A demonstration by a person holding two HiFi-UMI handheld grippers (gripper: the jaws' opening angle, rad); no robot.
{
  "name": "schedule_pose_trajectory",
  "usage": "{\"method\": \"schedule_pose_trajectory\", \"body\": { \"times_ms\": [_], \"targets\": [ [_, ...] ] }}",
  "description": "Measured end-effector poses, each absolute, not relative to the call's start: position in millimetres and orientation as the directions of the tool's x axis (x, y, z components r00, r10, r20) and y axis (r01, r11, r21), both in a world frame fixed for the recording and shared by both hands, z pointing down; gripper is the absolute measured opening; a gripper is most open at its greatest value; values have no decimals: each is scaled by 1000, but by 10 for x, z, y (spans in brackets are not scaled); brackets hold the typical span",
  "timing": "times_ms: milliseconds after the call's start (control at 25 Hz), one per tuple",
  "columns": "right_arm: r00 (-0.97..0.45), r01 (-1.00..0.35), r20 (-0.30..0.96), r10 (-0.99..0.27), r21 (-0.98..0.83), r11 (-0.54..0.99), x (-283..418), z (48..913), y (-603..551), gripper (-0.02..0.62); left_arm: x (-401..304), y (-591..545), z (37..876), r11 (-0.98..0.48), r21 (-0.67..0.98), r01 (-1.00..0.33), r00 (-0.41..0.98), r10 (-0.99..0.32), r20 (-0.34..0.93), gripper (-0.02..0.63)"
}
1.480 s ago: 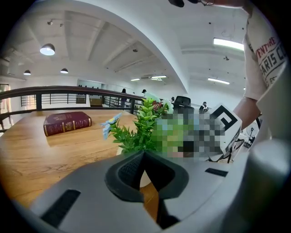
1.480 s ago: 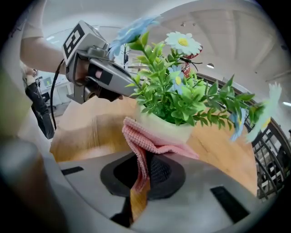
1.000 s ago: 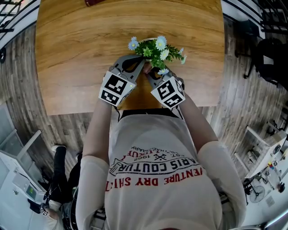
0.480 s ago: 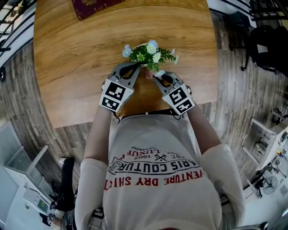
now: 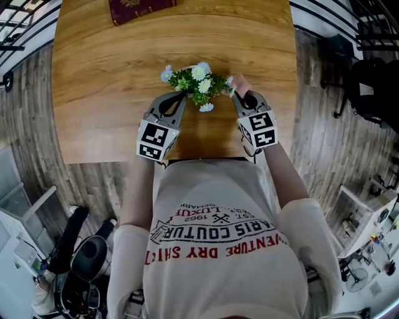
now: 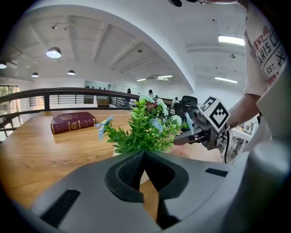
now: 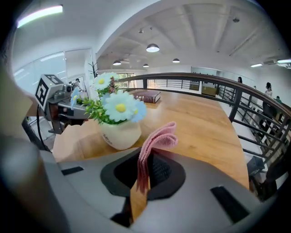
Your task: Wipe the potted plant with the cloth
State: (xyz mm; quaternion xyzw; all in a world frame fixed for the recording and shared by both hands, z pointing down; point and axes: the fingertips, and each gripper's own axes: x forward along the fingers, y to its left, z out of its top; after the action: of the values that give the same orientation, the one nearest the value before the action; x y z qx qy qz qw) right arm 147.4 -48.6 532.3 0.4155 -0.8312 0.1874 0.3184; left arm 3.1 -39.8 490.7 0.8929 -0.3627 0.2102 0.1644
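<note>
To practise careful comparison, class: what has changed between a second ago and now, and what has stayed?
The right gripper, shut on the pink cloth, moved from the near side of the potted plant round to its right side. The left gripper stayed shut and empty at the plant's left. The plant and the book stayed put.

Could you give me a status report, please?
Left gripper shut, empty, by the potted plant. Right gripper shut on pink cloth, off the plant's other side. Nothing between cloth and plant.
</note>
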Motion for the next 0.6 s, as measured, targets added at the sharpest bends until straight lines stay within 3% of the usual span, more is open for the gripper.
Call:
{"method": "schedule_pose_trajectory", "body": {
  "times_ms": [200, 600],
  "targets": [
    [-530, -719, 667, -524, -26, 695, 1517, 5249, -895, 35, 36, -360, 4928, -617, 131, -776, 586, -629, 510, 15],
    [-696, -385, 678, -235, -76, 920, 985, 5201, -1307, 35, -12, -456, 4924, -536, 86, -840, 498, -697, 516, 15]
  ]
}}
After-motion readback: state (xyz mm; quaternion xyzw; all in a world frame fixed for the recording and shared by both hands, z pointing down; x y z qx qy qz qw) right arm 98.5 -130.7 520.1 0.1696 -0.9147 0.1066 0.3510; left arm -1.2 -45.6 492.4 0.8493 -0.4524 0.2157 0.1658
